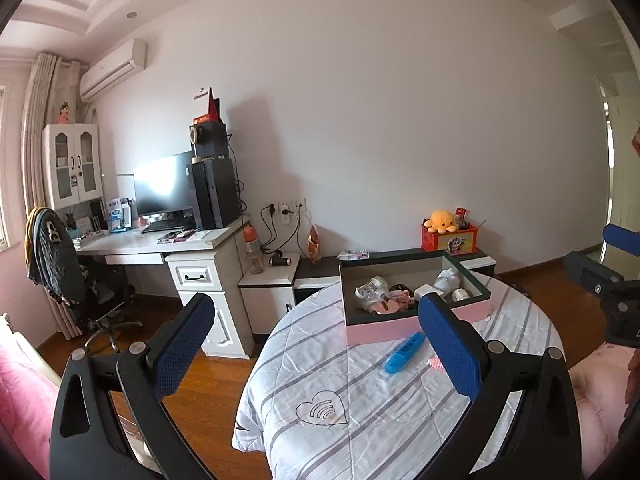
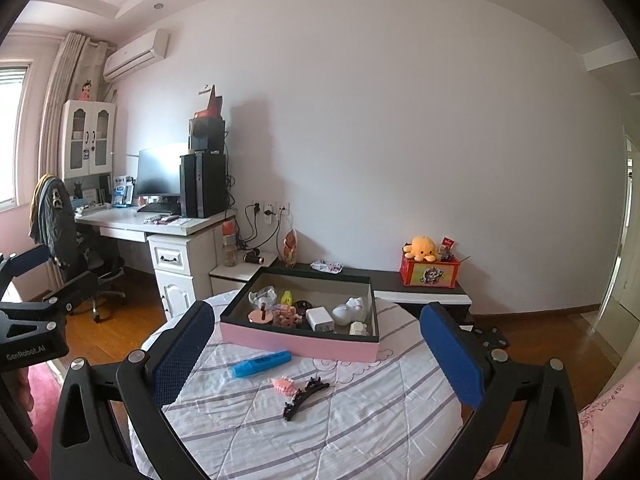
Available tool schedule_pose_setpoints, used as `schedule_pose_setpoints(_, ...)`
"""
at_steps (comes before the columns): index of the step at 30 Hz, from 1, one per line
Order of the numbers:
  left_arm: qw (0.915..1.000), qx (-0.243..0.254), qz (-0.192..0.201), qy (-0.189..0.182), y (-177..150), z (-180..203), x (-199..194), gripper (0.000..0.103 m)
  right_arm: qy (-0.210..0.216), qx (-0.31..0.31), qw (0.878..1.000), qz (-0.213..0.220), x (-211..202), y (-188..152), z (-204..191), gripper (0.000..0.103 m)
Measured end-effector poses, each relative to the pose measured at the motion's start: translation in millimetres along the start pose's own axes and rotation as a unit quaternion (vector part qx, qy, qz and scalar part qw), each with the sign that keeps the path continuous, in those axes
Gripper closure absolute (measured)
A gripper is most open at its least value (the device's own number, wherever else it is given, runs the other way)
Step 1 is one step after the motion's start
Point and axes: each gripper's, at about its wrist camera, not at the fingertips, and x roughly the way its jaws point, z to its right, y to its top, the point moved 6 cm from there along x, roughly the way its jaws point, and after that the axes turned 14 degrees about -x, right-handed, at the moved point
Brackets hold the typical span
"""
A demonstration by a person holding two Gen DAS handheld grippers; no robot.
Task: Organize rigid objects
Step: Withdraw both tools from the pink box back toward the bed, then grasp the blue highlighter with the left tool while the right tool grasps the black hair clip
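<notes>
Plainly, "GenRobot.AI" marks the left gripper; both grippers' jaws stand apart, empty.

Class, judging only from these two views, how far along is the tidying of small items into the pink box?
Done: the pink box already holds several small items, among them a white charger. In hand: nothing; the left gripper and right gripper are both open. Left: the blue highlighter, pink hair clip and black hair clip lie on the striped cover.
</notes>
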Motion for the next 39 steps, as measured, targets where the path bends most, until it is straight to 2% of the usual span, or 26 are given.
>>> schedule_pose_setpoints(4,0.9998,0.005,-0.018,-0.001,-9.2,1.7,14.2,0.000,0.005,0.000,1.000,-0.019,15.2,-12.2,-6.3,0.000)
schedule_pose_setpoints(8,0.9983,0.014,-0.057,-0.002,-31.3,4.6,43.3,0.000,0.017,0.001,0.997,-0.073,51.5,-44.0,-15.1,0.000)
schedule_pose_setpoints(13,0.9932,0.027,-0.114,0.001,-64.2,8.7,81.3,0.000,0.043,0.006,0.986,-0.161,110.5,-98.4,-30.1,0.000)
schedule_pose_setpoints(19,0.9848,0.043,-0.168,0.007,-99.5,12.3,121.8,0.000,0.058,0.005,0.973,-0.223,163.6,-140.2,-38.6,0.000)
schedule_pose_setpoints(23,0.9786,0.052,-0.199,0.012,-118.2,17.2,146.4,0.000,0.070,0.002,0.967,-0.247,186.5,-158.5,-40.4,0.001)
schedule_pose_setpoints(24,0.9774,0.055,-0.204,0.012,-122.0,19.4,151.6,0.000,0.073,0.000,0.965,-0.252,190.3,-162.8,-40.9,0.002)
schedule_pose_setpoints(25,0.9762,0.057,-0.209,0.010,-125.4,21.9,156.6,0.000,0.074,-0.001,0.964,-0.255,193.5,-165.1,-41.0,0.010)
schedule_pose_setpoints(26,0.9747,0.060,-0.215,0.007,-129.5,25.5,161.6,0.000,0.073,-0.002,0.962,-0.262,196.6,-170.6,-38.3,0.020)
schedule_pose_setpoints(27,0.9733,0.064,-0.220,0.003,-133.7,30.2,166.7,0.000,0.076,0.002,0.961,-0.264,198.2,-173.0,-36.4,0.037)
schedule_pose_setpoints(29,0.9708,0.070,-0.229,-0.004,-139.8,37.7,174.6,0.000,0.076,0.011,0.960,-0.268,199.4,-179.3,-26.7,0.054)
schedule_pose_setpoints(32,0.9664,0.084,-0.242,-0.018,-149.1,52.1,188.0,0.000,0.074,0.012,0.960,-0.270,199.6,-181.9,-14.7,0.058)
schedule_pose_setpoints(39,0.9592,0.097,-0.264,-0.029,-155.3,71.1,225.1,0.000,0.084,0.016,0.960,-0.266,210.6,-177.4,-1.1,0.058)
